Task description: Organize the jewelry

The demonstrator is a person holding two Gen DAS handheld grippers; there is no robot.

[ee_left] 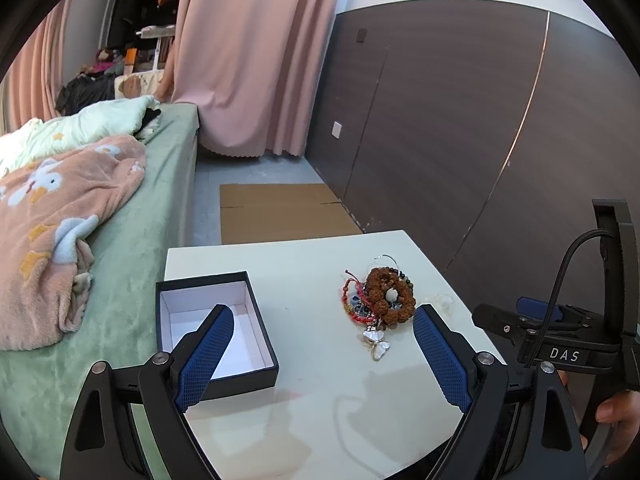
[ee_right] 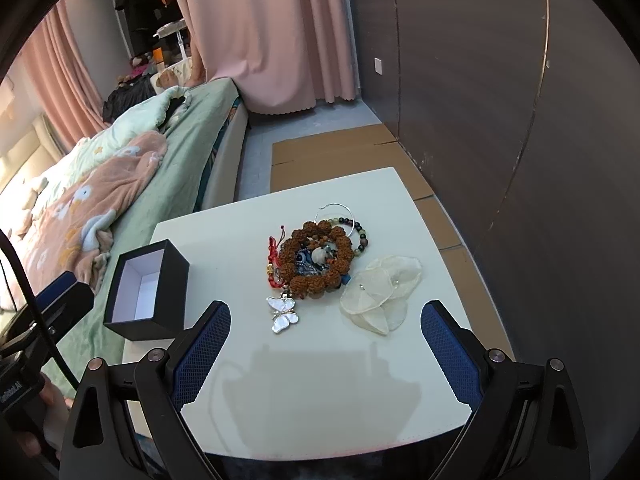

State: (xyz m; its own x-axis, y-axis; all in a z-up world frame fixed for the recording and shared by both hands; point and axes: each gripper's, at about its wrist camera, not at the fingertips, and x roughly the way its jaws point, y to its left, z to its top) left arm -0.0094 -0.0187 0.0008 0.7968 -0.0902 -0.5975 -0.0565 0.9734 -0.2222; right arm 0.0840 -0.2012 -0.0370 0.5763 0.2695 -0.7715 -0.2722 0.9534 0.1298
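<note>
White square desk carries everything. Black rectangular cardboard box, white-lined, sits empty at the left edge by the bed. Jewelry heap mid-desk: brown knobbly seed-bead bracelet on top, translucent cream petal piece touching its right, white shell butterfly pendant in front. My left tool & right tool are both spread wide, holding nothing. Risk: cords look tangled, so lifting one piece prob drags others off w/ it.

Pink curtains hang to the grey floor beside a dark wood-panel wall; flattened cardboard lies below, and a green bed carries a peach blanket just beside the white tabletop
</note>
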